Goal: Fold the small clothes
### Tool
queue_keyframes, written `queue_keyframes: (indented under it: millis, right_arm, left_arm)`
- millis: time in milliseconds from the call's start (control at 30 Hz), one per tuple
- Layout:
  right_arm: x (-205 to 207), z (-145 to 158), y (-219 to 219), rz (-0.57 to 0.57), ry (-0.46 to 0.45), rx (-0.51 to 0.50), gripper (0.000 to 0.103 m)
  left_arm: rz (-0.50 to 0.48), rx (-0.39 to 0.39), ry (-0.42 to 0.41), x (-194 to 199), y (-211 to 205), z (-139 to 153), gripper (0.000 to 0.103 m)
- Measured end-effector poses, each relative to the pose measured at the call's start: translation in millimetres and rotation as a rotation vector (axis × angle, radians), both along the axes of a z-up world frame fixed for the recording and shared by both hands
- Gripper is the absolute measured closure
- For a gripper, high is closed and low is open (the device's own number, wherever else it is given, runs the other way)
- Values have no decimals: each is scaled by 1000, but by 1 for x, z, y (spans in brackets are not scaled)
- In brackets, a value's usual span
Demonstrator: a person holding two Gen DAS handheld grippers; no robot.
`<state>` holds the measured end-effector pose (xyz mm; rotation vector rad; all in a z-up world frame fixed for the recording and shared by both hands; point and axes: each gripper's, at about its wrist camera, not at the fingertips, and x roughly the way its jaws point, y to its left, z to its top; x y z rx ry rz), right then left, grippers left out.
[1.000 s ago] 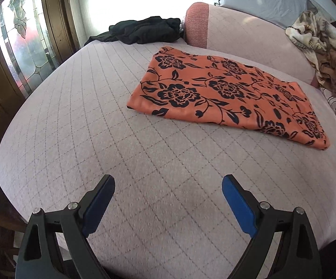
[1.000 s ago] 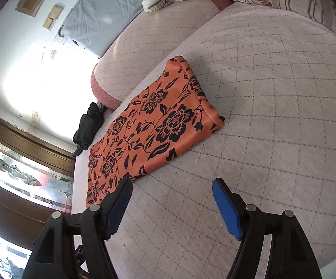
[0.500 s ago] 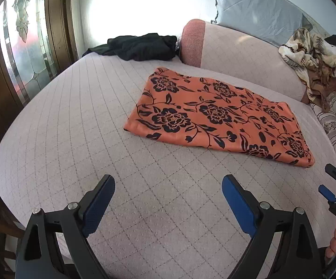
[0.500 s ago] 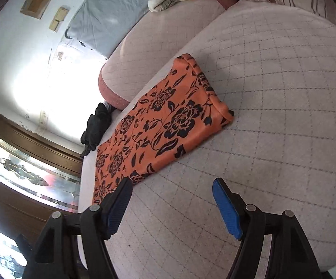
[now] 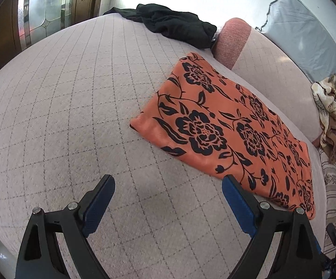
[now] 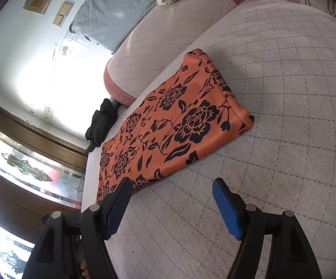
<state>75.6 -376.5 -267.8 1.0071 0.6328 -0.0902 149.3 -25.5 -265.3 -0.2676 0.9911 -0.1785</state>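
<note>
Garment: an orange floral cloth (image 5: 233, 130), already doubled into a long flat strip, lies on the quilted seat cushion (image 5: 75, 107) with nothing holding it.
Long axis: from the left gripper (image 5: 168, 186) it runs from ahead and a little right of the jaws, back along the right-hand jaw (so the strip lies slantwise, not square-on); from the right gripper (image 6: 172, 188) it runs from beside the left-hand jaw away up and to the right.
Left jaws: spread wide and empty, over bare cushion; the right-hand pad's tip stands at the cloth's near long edge, and whether it touches the cloth I cannot tell.
Right jaws: also spread wide and empty, bare cushion (image 6: 272, 139) between the pads; the left-hand pad's tip overlaps the cloth's near corner in the view, contact not discernible.
Nearer hand: both are close to the near long edge; neither is clearly the nearer.
Short ends: the strip's rounded end (image 6: 242, 116) lies up and right of the right jaws, well apart; the other end (image 5: 142, 123) lies ahead of the left jaws.
Judgement: the next fold likely brings one short end over the other along that axis, so each gripper must first turn toward its own end.
Bystanders: a black garment (image 5: 177, 26) beyond the strip and a crumpled patterned cloth (image 5: 333, 107) far to the right of the left jaws.
</note>
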Motion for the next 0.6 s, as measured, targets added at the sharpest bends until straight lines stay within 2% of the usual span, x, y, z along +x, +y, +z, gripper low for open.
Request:
queue_keyframes:
  millis: [133,233,333,433,500,567,600]
  right_arm:
    - [7,-3,4,19,24,-16,28]
    - [12,-6,5,24,51,-25,28]
    - [16,-7,4,18,51,-24,28]
    - [20,-14,-3,7,60,22,28]
    - [22,-17,-6,1,59,50,28]
    - [26,-22,-9,4,60,87,28]
    - [28,-26,-10,7,64,110,28]
  left_arm:
    - [50,-42,61,10,10,-15,9]
    - [71,-70,49,16,14,-10,9]
    - [60,-135,68,23,14,-9,9]
    - [64,-175,121,30,15,-18,9]
    - [84,-195,114,33,16,-18,10]
    - [86,-203,106,38,14,-17,16]
    - [87,-198,107,42,13,-17,29]
